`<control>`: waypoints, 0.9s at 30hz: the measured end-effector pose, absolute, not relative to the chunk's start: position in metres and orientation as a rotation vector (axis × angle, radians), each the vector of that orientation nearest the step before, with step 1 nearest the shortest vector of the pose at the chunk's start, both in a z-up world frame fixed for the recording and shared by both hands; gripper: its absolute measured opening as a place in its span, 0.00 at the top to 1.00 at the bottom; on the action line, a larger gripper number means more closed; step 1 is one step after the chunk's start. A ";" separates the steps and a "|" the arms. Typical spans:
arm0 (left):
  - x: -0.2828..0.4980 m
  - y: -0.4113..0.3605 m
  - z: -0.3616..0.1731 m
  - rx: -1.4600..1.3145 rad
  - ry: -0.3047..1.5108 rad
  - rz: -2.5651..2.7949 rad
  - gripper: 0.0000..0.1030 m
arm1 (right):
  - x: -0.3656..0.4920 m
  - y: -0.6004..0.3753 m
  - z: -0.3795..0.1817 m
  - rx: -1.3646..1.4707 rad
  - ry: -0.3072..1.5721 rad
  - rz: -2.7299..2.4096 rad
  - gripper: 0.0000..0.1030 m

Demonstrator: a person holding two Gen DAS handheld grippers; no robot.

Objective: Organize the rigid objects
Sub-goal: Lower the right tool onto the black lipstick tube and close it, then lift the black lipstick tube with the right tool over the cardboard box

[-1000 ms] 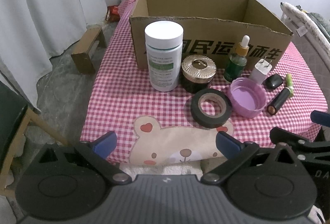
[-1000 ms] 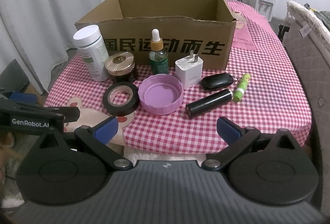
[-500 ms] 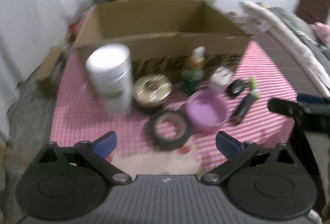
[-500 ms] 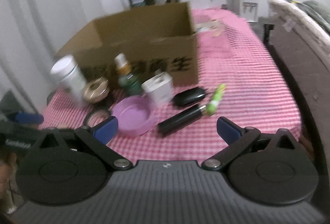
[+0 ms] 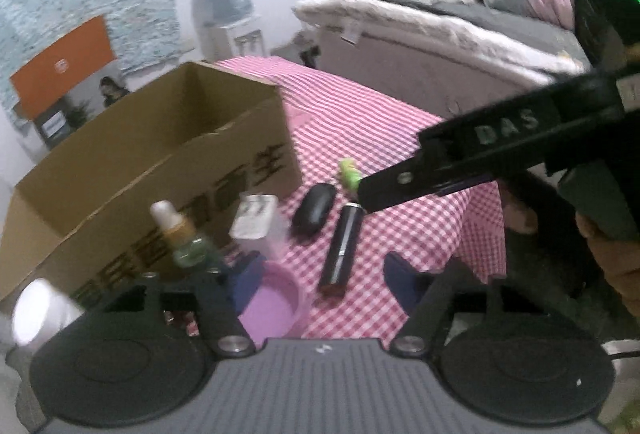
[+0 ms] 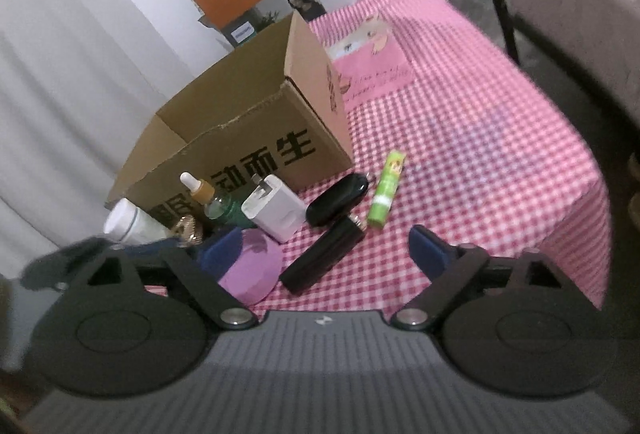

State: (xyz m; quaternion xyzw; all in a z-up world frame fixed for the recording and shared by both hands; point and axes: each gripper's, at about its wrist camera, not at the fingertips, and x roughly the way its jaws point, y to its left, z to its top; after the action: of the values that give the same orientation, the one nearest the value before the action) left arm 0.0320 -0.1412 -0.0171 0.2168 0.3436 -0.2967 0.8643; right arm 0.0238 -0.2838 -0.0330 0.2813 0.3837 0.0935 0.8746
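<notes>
Small items lie on the pink checked cloth in front of an open cardboard box (image 6: 240,138). Among them are a black tube (image 6: 324,256), a green lip balm (image 6: 386,188), a black oval case (image 6: 338,200), a white charger (image 6: 276,210), a dropper bottle (image 6: 212,202) and a purple lid (image 6: 252,266). My right gripper (image 6: 325,254) hovers over the tube with its jaws closing, touching nothing. My left gripper (image 5: 322,280) is also closing, with the black tube (image 5: 342,246) framed between its pads but untouched. The right gripper's finger (image 5: 400,190) crosses above the lip balm (image 5: 350,174).
A white bottle (image 6: 132,224) and a gold-lidded jar (image 6: 188,228) stand at the left of the row. A bed (image 5: 440,34) runs along the table's right side. The cloth's edge (image 6: 592,234) drops off at the right. White curtains (image 6: 60,74) hang on the left.
Both views have swung to the right and rolled, so the table now looks tilted. Both pairs of jaws have narrowed. The right gripper now reaches across the left wrist view. The items have not moved.
</notes>
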 end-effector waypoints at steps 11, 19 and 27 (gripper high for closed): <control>0.062 -0.181 -0.057 0.573 0.843 -0.583 0.68 | 0.046 -0.298 -0.064 0.740 0.891 0.269 0.58; 0.077 -0.190 -0.065 0.573 0.888 -0.547 0.73 | 0.058 -0.303 -0.079 0.769 0.932 0.293 0.73; 0.080 -0.201 -0.063 0.578 0.888 -0.545 0.74 | 0.064 -0.307 -0.089 0.823 0.942 0.297 0.74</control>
State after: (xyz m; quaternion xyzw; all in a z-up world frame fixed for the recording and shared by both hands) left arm 0.0801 -0.2008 -0.0626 0.2721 0.4183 -0.2565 0.8278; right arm 0.0643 -0.3066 -0.0894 0.3836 0.4394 0.1386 0.8003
